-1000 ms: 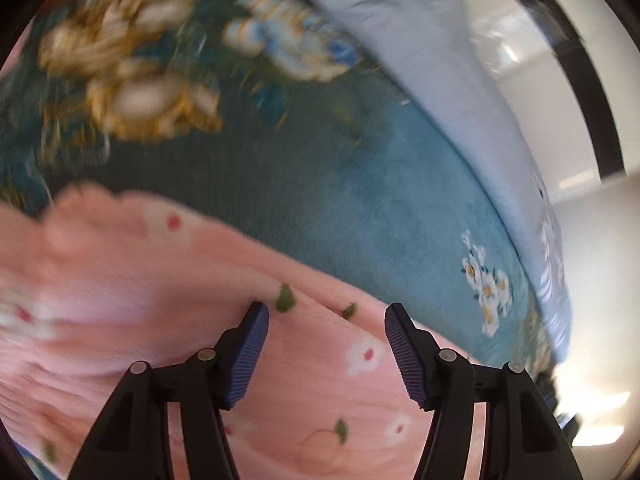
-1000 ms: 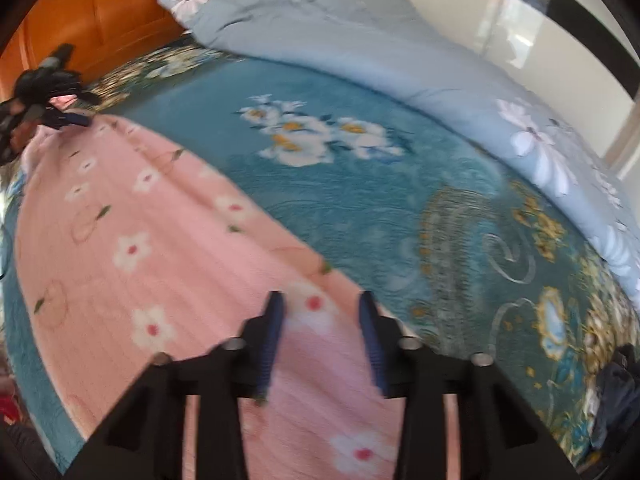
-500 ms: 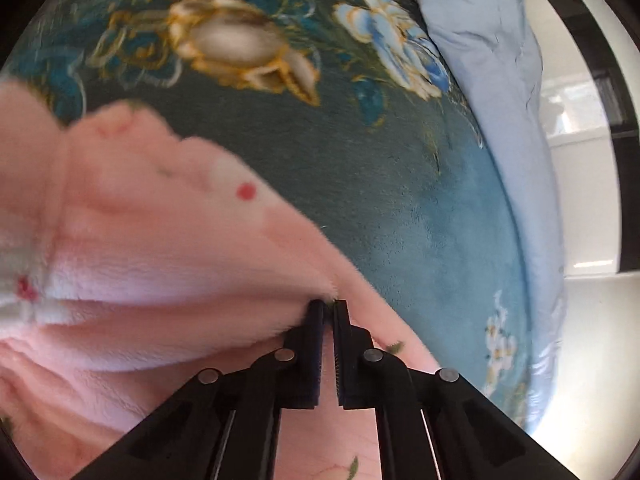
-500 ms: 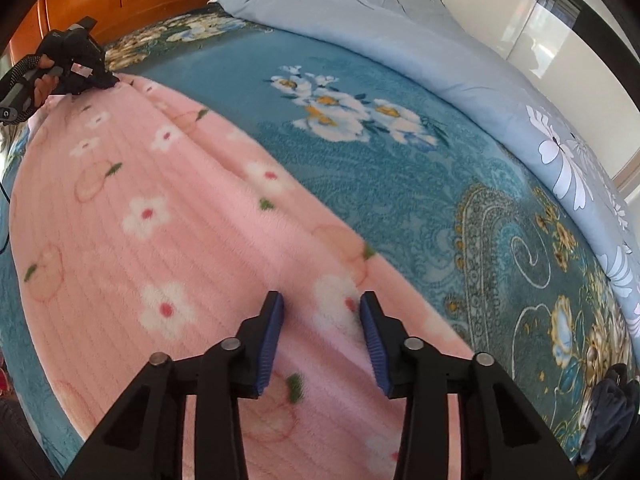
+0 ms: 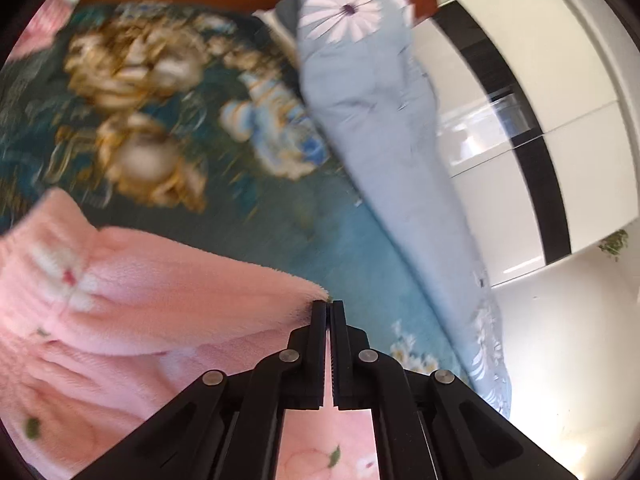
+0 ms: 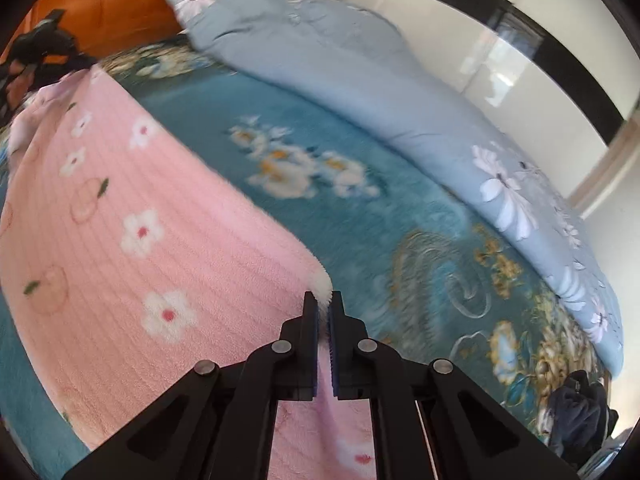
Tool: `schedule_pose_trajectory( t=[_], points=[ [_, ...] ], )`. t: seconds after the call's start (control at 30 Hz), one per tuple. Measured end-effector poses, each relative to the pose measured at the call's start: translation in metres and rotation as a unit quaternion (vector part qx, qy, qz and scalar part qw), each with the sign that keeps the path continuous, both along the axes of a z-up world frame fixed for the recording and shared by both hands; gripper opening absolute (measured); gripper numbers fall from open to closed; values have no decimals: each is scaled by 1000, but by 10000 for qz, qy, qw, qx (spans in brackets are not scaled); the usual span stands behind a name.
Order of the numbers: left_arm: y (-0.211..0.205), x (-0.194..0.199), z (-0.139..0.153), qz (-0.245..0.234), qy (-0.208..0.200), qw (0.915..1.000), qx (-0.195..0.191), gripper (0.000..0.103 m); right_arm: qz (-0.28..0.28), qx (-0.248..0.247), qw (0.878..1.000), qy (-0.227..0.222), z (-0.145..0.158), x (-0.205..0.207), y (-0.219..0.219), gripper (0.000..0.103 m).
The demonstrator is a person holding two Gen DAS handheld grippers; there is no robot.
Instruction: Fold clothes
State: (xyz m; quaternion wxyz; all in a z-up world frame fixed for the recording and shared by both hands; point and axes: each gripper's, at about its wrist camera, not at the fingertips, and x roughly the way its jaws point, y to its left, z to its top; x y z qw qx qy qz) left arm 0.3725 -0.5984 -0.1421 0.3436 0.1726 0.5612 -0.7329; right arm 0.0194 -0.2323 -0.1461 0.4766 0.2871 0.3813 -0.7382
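Apparently blurry floral bedspread (image 5: 340,248), wardrobe (image 5: 520,92).

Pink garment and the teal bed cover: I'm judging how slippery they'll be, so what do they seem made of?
Pink garment: likely plush fleece, matte; fuzzy nap, fine ribbing, tufted edge at the jaws. Teal bed cover: probably short-pile velvety fabric, printed flowers; blur leaves it open.

Right gripper (image 6: 324,304) is clamped on the fuzzy edge of a pink floral fleece garment (image 6: 132,216), spread over a teal floral bedspread (image 6: 384,232). A light blue daisy-print duvet (image 6: 360,80) is bunched along the far side. Left gripper (image 6: 48,46) is seen at the garment's far corner, closure unclear. Dark clothing (image 6: 580,408) lies at lower right.
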Motion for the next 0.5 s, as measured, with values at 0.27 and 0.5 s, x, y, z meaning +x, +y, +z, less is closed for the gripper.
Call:
schedule_pose_trajectory(
  t=[0.27,0.5],
  points=[
    [-6,-14,-42,82,-181,9992,348,3,-377,316,9988,-81,-37,-12,-19,5],
    [33,1,-15,-915,383,9951,35,55,-715,-876,9926,-445,11,-8,50,37]
  ],
)
